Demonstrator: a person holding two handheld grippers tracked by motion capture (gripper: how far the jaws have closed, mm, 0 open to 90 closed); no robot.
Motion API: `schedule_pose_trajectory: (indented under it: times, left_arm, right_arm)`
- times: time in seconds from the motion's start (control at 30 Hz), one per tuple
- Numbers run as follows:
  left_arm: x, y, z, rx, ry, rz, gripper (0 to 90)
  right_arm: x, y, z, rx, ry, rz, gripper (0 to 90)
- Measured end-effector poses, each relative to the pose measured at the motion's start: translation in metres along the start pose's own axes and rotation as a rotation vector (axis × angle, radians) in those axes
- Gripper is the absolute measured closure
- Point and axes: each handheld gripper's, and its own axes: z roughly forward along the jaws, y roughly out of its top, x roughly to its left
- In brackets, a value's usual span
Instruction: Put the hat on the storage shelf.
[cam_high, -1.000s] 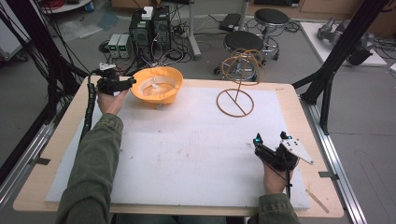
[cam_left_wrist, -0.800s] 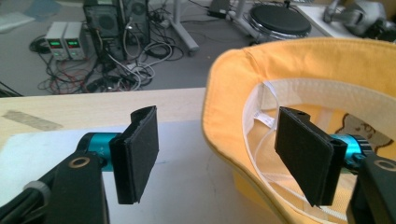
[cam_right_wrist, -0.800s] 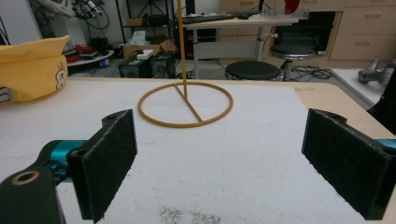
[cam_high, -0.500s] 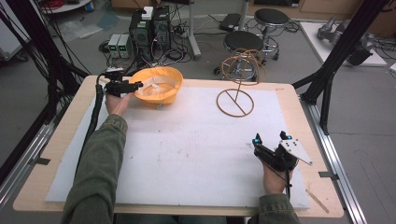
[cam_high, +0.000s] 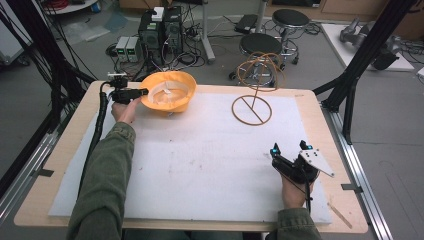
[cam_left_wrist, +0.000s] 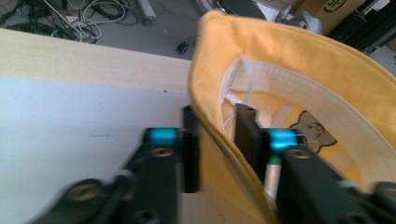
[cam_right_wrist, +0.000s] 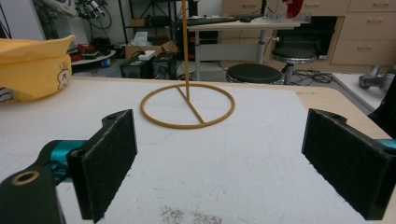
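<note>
I see the yellow hat (cam_high: 168, 91) lying crown-down at the far left of the white mat (cam_high: 200, 165), left of the wire stand (cam_high: 252, 107). Left gripper (cam_left_wrist: 217, 140): jaws have just been closing, now pinched on the hat's brim, one jaw outside, one inside. Right gripper (cam_right_wrist: 219, 163): jaws wide, nothing between them, resting on the mat well apart from the hat, on the near side of the stand.
</note>
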Motion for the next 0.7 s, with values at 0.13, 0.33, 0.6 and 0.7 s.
schedule_pose_trajectory:
  times: [0.13, 0.33, 0.6, 0.7]
  left_arm:
    - [-0.003, 0.000, 0.001, -0.012, -0.004, -0.007, 86.8]
    - [-0.011, 0.000, 0.000, -0.030, 0.003, 0.018, 86.9]
    - [-0.022, -0.001, -0.006, -0.074, -0.005, 0.093, 87.0]
    - [-0.025, -0.004, -0.010, -0.104, -0.010, 0.072, 87.0]
  right_arm:
    - [0.000, 0.000, 0.000, 0.000, 0.001, 0.001, 9.1]
    - [-0.001, 0.000, -0.001, 0.005, 0.004, 0.005, 9.1]
    - [-0.001, 0.000, -0.002, 0.008, 0.003, 0.014, 9.1]
    - [-0.002, 0.000, -0.003, 0.010, 0.004, 0.013, 9.1]
